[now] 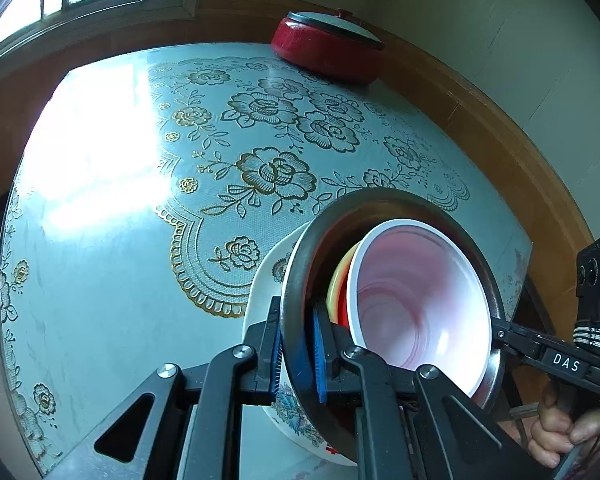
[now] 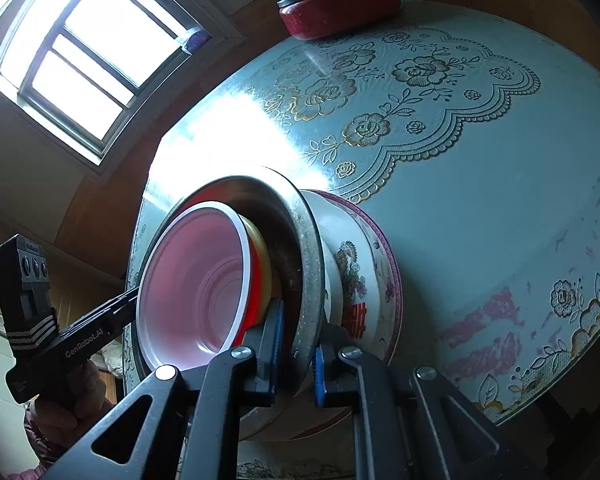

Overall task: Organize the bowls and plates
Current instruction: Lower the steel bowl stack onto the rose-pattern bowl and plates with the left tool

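A steel bowl [image 1: 380, 200] [image 2: 300, 232] holds a nested stack: a white-rimmed bowl with a pinkish inside [image 1: 412, 292] [image 2: 196, 280] on top of a red bowl [image 1: 342, 308] and a yellow one [image 1: 334, 284]. The steel bowl sits in a white basin with flower prints [image 1: 264, 280] [image 2: 356, 276]. My left gripper [image 1: 296, 344] [image 2: 130, 300] is shut on the steel bowl's rim, blue pads either side. My right gripper [image 2: 298, 344] [image 1: 500, 334] is shut on the opposite rim. Whether the basin rests on the table is hidden.
The table [image 1: 120, 280] [image 2: 480, 184] has a pale cloth with gold lace flowers. A red pot with a lid [image 1: 324, 52] [image 2: 332, 8] stands at its far edge by the wall. A person's hand [image 1: 556, 428] holds the right gripper's handle. A bright window lies to the left.
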`<state>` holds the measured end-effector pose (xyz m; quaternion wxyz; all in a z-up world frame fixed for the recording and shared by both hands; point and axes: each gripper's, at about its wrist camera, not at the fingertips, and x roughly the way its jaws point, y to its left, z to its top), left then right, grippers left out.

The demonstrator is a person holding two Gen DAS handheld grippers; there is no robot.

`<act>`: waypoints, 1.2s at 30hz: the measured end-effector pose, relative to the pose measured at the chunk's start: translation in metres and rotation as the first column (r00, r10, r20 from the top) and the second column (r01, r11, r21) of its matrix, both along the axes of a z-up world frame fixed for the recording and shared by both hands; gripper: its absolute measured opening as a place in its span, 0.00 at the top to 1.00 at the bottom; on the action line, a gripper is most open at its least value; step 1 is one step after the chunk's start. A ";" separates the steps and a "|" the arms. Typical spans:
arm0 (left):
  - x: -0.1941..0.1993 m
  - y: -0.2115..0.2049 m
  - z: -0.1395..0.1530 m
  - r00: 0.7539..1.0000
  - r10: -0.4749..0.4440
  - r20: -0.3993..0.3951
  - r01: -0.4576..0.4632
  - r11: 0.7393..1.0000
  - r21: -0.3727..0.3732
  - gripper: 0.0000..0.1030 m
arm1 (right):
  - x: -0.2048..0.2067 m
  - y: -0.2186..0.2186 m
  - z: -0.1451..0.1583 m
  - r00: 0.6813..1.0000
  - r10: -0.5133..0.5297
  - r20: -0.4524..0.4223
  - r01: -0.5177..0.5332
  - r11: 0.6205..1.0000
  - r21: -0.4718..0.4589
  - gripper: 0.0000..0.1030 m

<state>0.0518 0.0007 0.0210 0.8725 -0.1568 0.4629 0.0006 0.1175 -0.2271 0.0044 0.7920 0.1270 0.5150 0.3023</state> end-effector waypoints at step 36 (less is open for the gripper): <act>0.011 0.011 -0.010 0.979 -0.205 0.007 0.205 0.979 0.007 0.85 | -0.037 -0.007 0.009 0.956 -0.290 0.033 0.290 0.957 -0.006 0.78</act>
